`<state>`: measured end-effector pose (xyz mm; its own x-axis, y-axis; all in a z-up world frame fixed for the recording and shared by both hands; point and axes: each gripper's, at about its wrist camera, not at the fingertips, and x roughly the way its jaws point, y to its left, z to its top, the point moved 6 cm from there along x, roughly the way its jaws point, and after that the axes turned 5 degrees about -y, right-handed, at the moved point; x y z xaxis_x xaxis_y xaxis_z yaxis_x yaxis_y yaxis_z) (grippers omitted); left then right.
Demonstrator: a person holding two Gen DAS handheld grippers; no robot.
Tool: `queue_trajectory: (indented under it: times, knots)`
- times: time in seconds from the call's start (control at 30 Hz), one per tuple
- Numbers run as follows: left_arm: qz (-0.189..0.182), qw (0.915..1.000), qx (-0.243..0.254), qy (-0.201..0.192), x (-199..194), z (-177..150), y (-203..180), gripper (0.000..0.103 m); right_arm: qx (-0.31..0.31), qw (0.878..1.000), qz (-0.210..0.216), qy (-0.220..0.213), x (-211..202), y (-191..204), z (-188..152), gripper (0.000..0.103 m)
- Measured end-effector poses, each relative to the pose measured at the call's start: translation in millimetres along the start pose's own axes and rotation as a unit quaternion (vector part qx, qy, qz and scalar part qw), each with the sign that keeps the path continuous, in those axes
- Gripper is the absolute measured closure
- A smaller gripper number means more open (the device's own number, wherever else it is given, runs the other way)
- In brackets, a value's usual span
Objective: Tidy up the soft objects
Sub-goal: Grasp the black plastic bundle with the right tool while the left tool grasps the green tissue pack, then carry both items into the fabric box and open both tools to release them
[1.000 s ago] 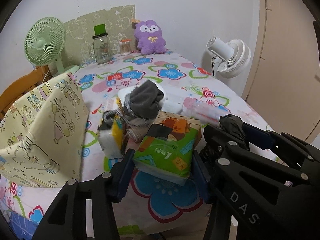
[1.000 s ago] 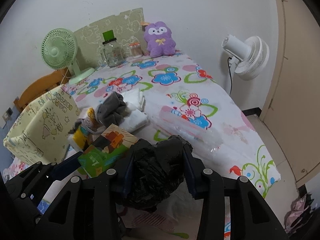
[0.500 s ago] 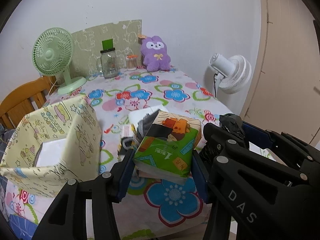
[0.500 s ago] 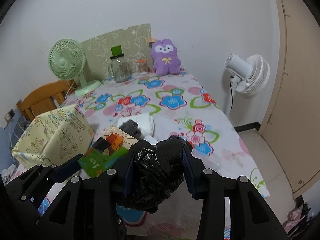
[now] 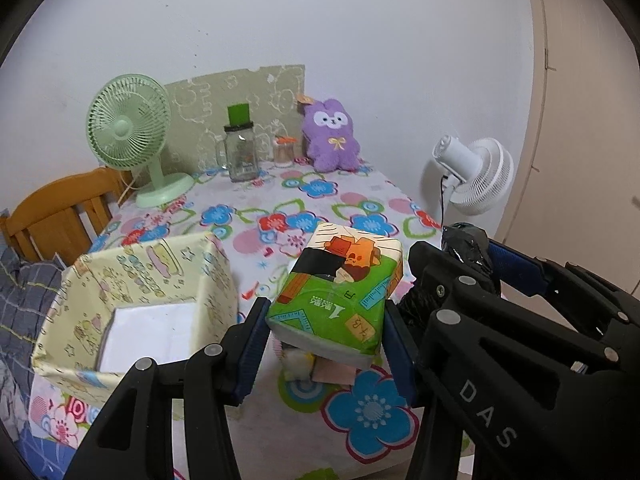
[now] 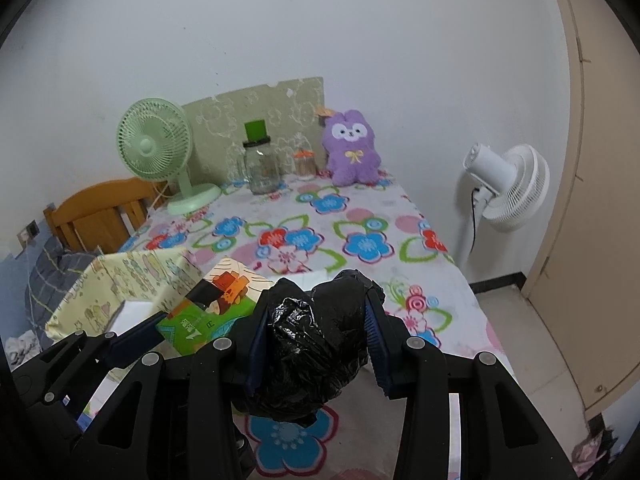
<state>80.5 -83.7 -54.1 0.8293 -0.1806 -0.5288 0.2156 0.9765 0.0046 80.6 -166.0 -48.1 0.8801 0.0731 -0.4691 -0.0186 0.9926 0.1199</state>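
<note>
Your left gripper [image 5: 326, 342] squeezes the tissue pack [image 5: 338, 294] by its sides, up over the bench [image 5: 320, 200], so it cannot slip. Your right gripper [image 6: 316, 344] pinches the black bag [image 6: 312, 344]. The yellow box [image 5: 132, 300] sits open beside them, ready.

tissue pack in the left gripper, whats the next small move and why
Probably carry the tissue pack leftward over the open yellow box and lower it in. The left gripper grips it above the table, and the box's white bottom looks free.
</note>
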Motion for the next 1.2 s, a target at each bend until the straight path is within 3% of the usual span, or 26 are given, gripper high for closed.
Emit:
queue_trajectory:
  times: [0.5,1.2]
  knots:
    - [0.031,0.9992,-0.015,-0.020,-14,26,39,0.047,-0.021,0.999,0.023,-0.018,-2,42,33,0.057]
    - [0.067,0.9972,-0.033,-0.005,-1,30,107,0.047,-0.034,0.998,0.062,0.000,35,105,42,0.057]
